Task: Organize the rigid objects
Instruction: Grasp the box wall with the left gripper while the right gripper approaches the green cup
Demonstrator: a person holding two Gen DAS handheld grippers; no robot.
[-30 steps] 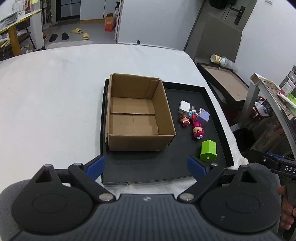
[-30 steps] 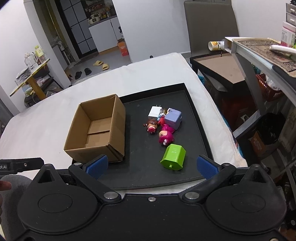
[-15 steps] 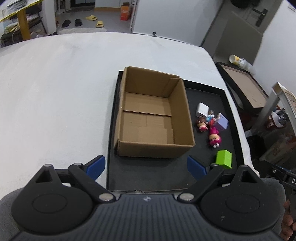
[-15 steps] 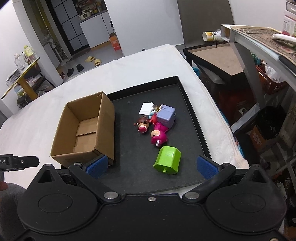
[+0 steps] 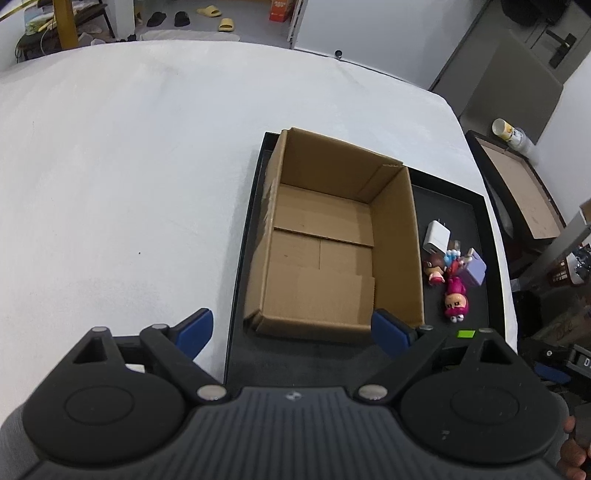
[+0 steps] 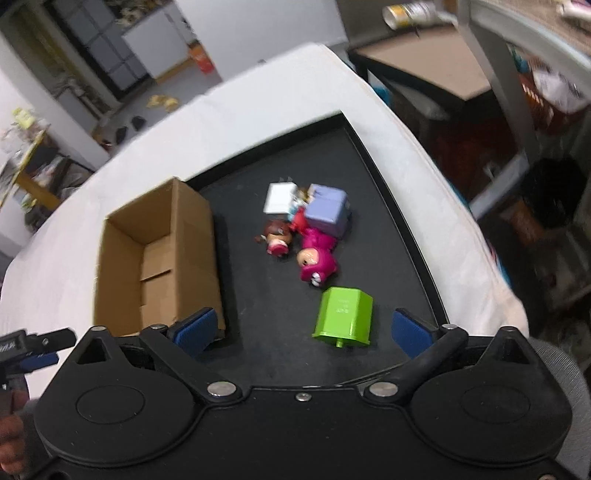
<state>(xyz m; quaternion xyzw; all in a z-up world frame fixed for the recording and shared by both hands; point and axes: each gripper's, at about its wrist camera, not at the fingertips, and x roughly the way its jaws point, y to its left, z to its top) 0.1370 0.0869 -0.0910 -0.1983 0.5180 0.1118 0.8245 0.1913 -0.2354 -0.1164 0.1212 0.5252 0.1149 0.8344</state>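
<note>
Judging by the bare floor of the cardboard box (image 5: 325, 254), you have sorted nothing yet. Your left gripper (image 5: 291, 328) and right gripper (image 6: 301, 326) both stand wide open and hold nothing. On the black tray (image 6: 406, 236), beside the box, lie the green block (image 6: 343, 314), magenta figure (image 6: 317, 258), small doll (image 6: 277, 236), purple cube (image 6: 328, 212) and white charger (image 6: 279, 197). All five remain to be boxed, the green block nearest your right gripper.

White table (image 5: 129, 177), slippers (image 5: 216, 18), paper cup (image 5: 511, 134)

Brown cardboard box (image 5: 332, 254) on black tray (image 6: 391, 173), green block (image 6: 343, 314), lilac cube (image 6: 327, 210), blue-tipped tongs (image 6: 301, 326)
</note>
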